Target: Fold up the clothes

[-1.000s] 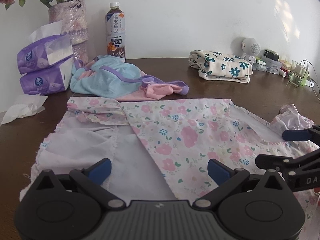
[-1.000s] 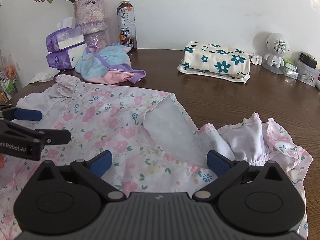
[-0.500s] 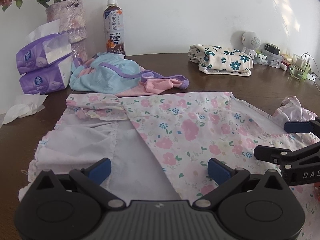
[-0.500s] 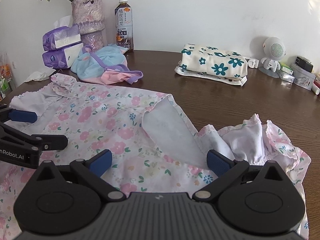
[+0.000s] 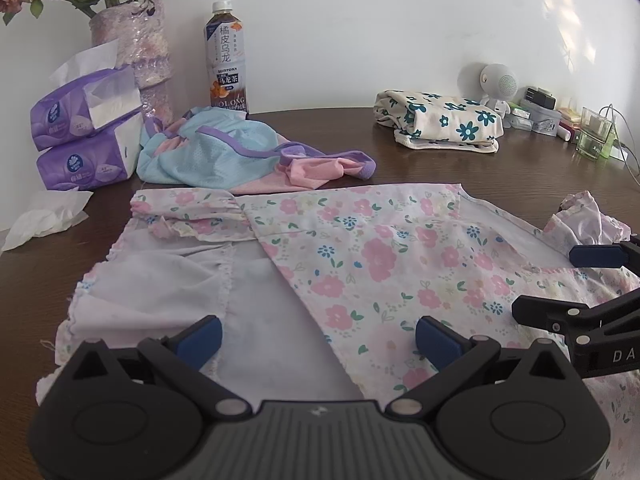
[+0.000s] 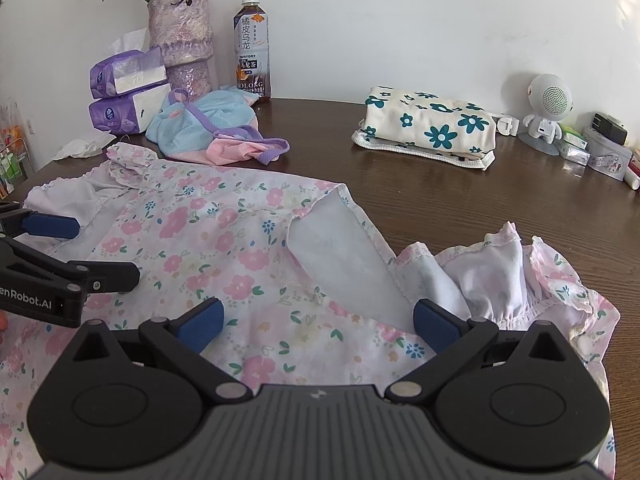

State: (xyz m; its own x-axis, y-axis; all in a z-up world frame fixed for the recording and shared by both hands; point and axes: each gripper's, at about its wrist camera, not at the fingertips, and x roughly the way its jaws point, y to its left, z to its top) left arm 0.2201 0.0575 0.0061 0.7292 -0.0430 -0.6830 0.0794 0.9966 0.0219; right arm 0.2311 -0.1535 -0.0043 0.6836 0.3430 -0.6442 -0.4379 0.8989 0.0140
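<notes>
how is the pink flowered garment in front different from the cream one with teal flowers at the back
The pink floral garment lies spread open and only partly folded, with a pale inner side showing; the cream garment with teal flowers is a compact, finished bundle. The pink one carries small pink and blue blossoms, the cream one larger teal flowers. The pink one sits under the open left hand-held gripper and right hand-held gripper; the cream one rests apart, nearer the wall. Both lie on the wooden table.

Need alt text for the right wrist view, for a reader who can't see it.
The open right gripper hovers over a pink floral garment spread on a dark wooden table, its right sleeve bunched. The open left gripper enters from the left; behind lie a folded blue-flowered cloth and a crumpled blue-and-pink garment.
</notes>
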